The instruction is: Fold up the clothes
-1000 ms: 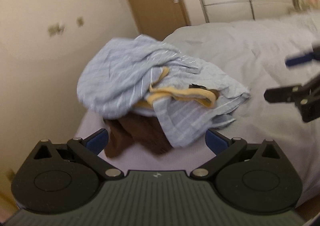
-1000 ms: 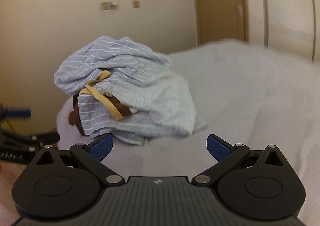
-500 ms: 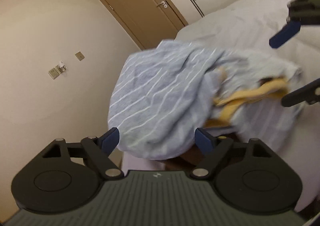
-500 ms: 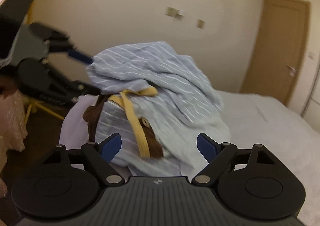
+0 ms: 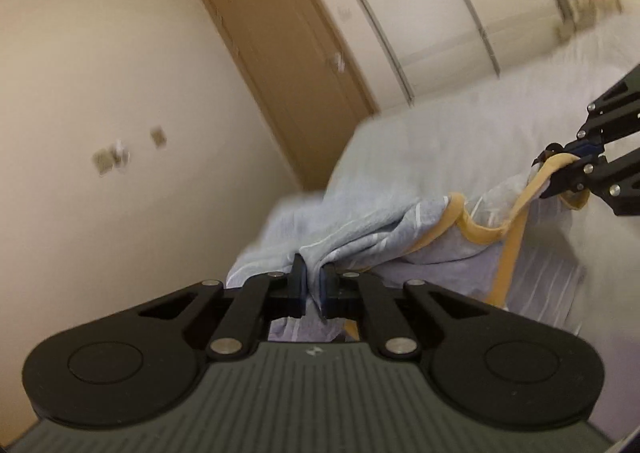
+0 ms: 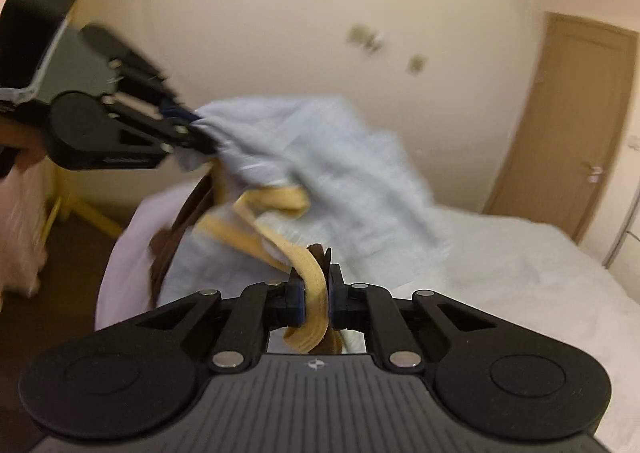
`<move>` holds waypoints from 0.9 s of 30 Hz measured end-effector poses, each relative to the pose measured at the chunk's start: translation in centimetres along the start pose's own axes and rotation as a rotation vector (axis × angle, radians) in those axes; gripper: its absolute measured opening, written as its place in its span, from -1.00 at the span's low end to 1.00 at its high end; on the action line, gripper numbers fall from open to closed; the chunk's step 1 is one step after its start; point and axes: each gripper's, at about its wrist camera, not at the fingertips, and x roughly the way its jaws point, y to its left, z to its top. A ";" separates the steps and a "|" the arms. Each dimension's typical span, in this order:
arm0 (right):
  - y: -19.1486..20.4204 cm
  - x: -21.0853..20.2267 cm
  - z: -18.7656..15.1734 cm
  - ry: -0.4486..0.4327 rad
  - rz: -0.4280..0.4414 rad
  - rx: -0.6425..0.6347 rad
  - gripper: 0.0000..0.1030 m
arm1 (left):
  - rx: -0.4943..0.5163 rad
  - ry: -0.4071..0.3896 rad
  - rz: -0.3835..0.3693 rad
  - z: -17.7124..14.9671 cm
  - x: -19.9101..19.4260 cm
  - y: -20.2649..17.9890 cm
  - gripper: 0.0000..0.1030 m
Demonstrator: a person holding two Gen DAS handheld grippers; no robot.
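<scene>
At the near corner of the white bed (image 6: pixel 540 273), a crumpled pale-blue striped garment (image 6: pixel 320 157) with mustard-yellow trim (image 6: pixel 276 205) was strung between the two claws. The left gripper (image 5: pixel 314 287) had just closed its jaws on a gathered fold of the blue cloth, almost fully shut. The right gripper (image 6: pixel 316 299) had likewise just closed, its pads clamped on the yellow trim with a scrap of brown fabric caught alongside. The cloth looked light, soft and limp, likely to sag and bunch rather than hold shape, so corners or the firmer trimmed edge seemed the better places to grip. A brown garment (image 6: pixel 168 249) lay under the blue one at that bed corner. The right wrist view showed this brown piece, the floor and part of a hand behind the left gripper; the left wrist view instead showed the wardrobe doors (image 5: pixel 460 13) beyond the bed and the right claw pinching the trim from the side
</scene>
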 end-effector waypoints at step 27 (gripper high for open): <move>-11.6 -40.4 -7.3 -0.157 -0.722 0.263 -0.91 | -0.020 -0.124 -0.730 16.1 -4.4 -24.3 -0.46</move>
